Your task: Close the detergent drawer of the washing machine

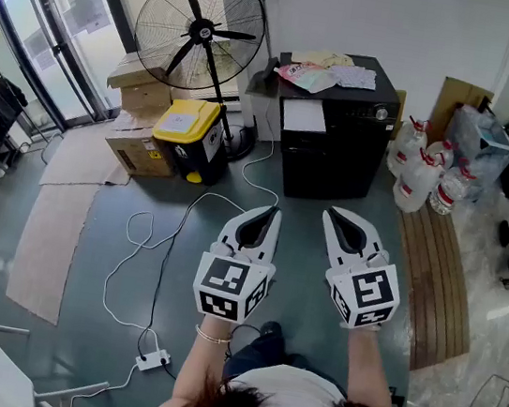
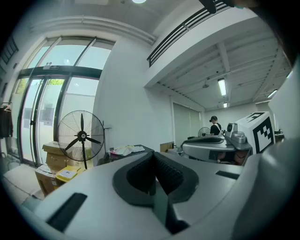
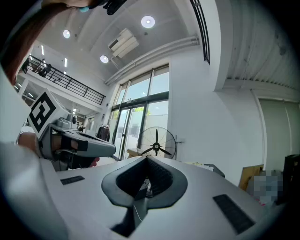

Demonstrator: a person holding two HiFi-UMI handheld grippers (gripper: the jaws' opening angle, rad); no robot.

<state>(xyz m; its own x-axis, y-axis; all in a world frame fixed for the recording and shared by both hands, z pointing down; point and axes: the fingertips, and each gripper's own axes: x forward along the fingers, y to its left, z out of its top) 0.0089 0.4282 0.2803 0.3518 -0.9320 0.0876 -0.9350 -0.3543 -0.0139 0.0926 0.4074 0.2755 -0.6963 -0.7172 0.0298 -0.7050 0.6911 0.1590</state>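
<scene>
A black washing machine (image 1: 337, 130) stands against the far wall with clothes piled on its top. A white rectangular part (image 1: 303, 116) shows at its front left; I cannot tell whether it is the drawer. My left gripper (image 1: 270, 213) and right gripper (image 1: 330, 215) are held level side by side over the floor, well short of the machine and pointing towards it. Both are shut with nothing between the jaws. In the left gripper view the left gripper (image 2: 152, 157) has its pads together, and the machine's top (image 2: 125, 150) lies beyond. The right gripper (image 3: 147, 162) looks shut too.
A large standing fan (image 1: 197, 33) is left of the machine, with a yellow box (image 1: 188, 127) and cardboard boxes (image 1: 137, 150) at its foot. Water jugs (image 1: 418, 178) and a wooden board (image 1: 433, 281) lie right. A white cable runs to a power strip (image 1: 153, 359).
</scene>
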